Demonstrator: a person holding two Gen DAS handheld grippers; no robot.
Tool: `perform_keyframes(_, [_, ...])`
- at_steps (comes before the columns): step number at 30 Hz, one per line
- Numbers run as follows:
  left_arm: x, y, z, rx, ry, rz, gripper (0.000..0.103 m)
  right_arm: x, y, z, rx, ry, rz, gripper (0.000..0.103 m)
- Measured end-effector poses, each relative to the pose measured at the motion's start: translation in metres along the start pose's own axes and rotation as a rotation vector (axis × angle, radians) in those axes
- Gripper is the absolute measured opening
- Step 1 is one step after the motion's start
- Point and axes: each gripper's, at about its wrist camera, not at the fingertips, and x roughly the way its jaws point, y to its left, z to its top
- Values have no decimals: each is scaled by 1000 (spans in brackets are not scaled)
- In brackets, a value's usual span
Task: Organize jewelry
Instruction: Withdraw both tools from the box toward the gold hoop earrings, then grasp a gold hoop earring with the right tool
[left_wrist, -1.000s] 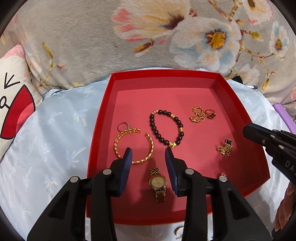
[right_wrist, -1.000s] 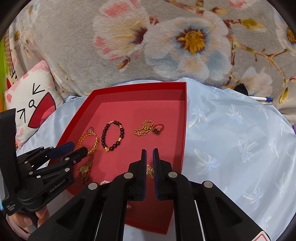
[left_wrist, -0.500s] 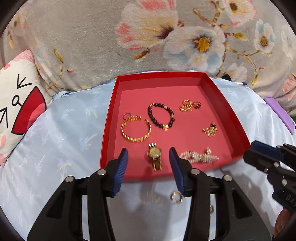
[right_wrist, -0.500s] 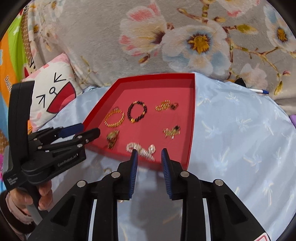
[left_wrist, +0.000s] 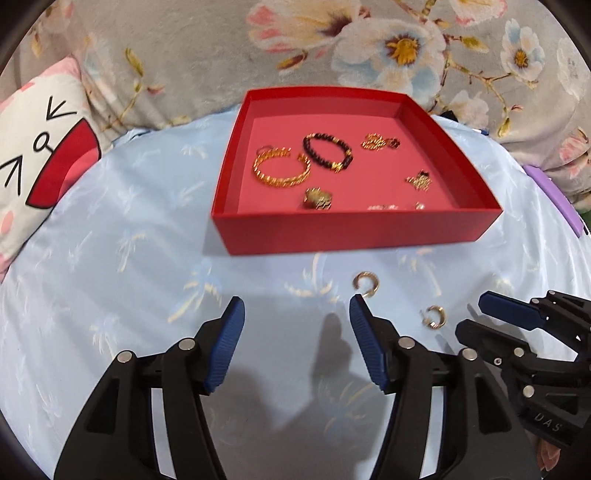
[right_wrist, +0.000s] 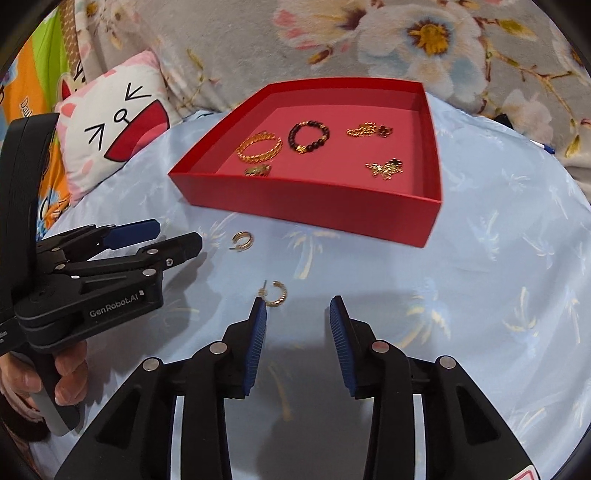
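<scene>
So you've got both grippers hanging over the cloth on the near side of the red tray, and that makes sense to me: the only pieces not put away are the two gold hoop earrings lying loose in front of it. The left gripper has just been opening its jaws and nothing sits between them; the first hoop earring lies just off its right fingertip, between that tip and the tray's front wall. The right gripper has been opening too, also empty, with the second hoop earring just beside its left fingertip. My guess is one hoop per hand, then both go over the wall.

Inside the tray it's already sorted: the gold cuff bangle at the left, the dark bead bracelet next to it, small gold charm pieces toward the right wall, and a watch near the front wall.

The surface is a pale blue cloth with a faint palm print, soft and a bit slick-looking, so thin hoops may skid. Behind the tray there's a grey floral blanket, and off its left side a cartoon-face cushion.
</scene>
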Motion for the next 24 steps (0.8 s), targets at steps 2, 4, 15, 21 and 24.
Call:
perform_keyframes(2, [3,0,-2,-1,9,2,57,4,5,0,-13,5,-2,37])
perform_keyframes(4, [4,0,-4,0,12,3,57,7,9,1,-24,4,-9,37])
perform_keyframes(15, [-2,-7,-7,30,-18,48,63,16,15,7,-32,21,-35,35])
perform_keyframes(21, [0,-7,-6,29,-10,43,63,18,15,8,-35,22,-59,23])
perform_keyframes(24, [0,-8,-6,31,-9,42,64,18,13,8,-25,21,-59,16])
